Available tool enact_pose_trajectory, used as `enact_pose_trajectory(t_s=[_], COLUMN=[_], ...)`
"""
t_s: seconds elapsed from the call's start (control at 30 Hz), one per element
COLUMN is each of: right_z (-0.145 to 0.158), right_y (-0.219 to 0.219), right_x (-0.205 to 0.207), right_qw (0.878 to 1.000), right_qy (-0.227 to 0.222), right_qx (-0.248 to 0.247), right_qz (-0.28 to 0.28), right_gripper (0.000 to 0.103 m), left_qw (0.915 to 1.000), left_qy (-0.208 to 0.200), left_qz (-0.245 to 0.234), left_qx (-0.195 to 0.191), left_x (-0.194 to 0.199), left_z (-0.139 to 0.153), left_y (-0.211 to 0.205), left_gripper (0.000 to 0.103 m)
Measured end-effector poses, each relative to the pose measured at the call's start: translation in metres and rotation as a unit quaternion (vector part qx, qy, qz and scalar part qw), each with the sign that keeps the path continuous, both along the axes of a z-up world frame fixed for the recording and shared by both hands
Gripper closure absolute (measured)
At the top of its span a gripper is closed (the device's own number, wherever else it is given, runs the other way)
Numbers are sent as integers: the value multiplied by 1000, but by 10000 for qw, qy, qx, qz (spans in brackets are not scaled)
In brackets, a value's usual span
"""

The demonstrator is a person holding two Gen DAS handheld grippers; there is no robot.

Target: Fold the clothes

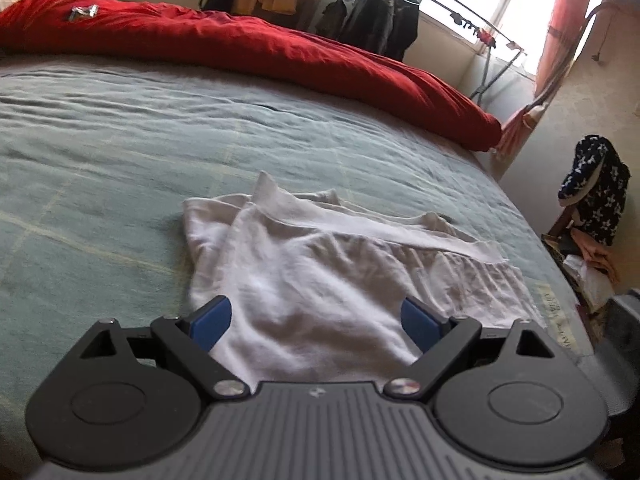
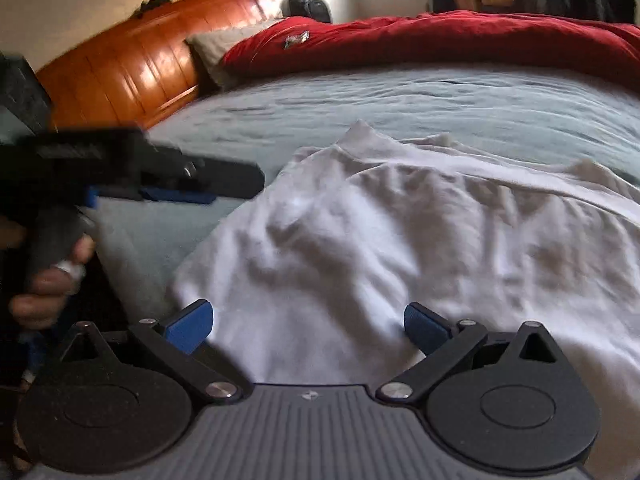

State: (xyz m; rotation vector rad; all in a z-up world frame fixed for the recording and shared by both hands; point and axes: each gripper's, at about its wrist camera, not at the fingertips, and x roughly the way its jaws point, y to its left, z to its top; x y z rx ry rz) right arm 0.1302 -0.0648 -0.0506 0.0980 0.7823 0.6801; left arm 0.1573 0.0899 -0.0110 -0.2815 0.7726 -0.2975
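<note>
A white garment (image 1: 320, 264) lies crumpled and partly spread on the grey-green bedspread (image 1: 100, 152) of a bed, toward the near edge, with a broad ribbed band running across its far side and loose folds over the rest. The left tool (image 1: 316, 322) hangs over the garment's near hem, pointing down at a slant, its blue pads (image 1: 210, 326) spread wide on either side of the cloth; the jaws are released and nothing is pinched between them. In the right wrist view the right tool (image 2: 308, 326) likewise stands released above the same garment (image 2: 420, 240), its blue pads (image 2: 188, 326) wide apart and not pressing on the fabric, which passes beneath and between them. To the left in that view the left tool (image 2: 180, 190) shows from the side, blurred, held by a hand (image 2: 48, 280) gripping its dark handle, with its tip just beside the garment's left edge. A red duvet (image 1: 260, 48) is bunched along the far side of the bed, with a small shiny wrapper (image 1: 82, 12) on top of it. A wooden headboard (image 2: 132, 64) and a grey pillow (image 2: 216, 52) stand at the head of the bed. Beyond the bed, dark jackets (image 1: 380, 16) hang on a rail near a bright window (image 1: 496, 4).
</note>
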Motion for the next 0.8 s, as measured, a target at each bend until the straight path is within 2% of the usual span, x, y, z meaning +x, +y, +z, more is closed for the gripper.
enact_pose_trajectory(t_s=[0.1, 0.2, 0.33, 0.4, 0.53, 0.8], right_z=[13, 15, 1, -11, -26, -30], right_y=[-25, -49, -75, -88, -94, -92], right_x=[-13, -17, -13, -8, -3, -2], right_qw=[9984, 9932, 9855, 9831, 9823, 9821], right_qy=[-313, -495, -396, -189, -81, -34], right_qx=[-174, -396, -565, -540, -314, -328], right_qz=[-447, -972, -1553, -1740, -1845, -1856], right_gripper=[0, 0, 0, 0, 0, 0], left_qw=[9997, 9997, 9989, 9987, 9987, 9987], left_qy=[-57, 207, 452, 506, 509, 502], left_qz=[-210, -22, 83, 105, 87, 85], left_qx=[-148, -115, 33, -1, -5, 93], left_x=[10, 21, 24, 23, 23, 20], left_z=[-2, -14, -31, -36, -35, -31], left_y=[-10, -14, -16, -13, -12, -15], left_gripper=[11, 11, 11, 11, 11, 11])
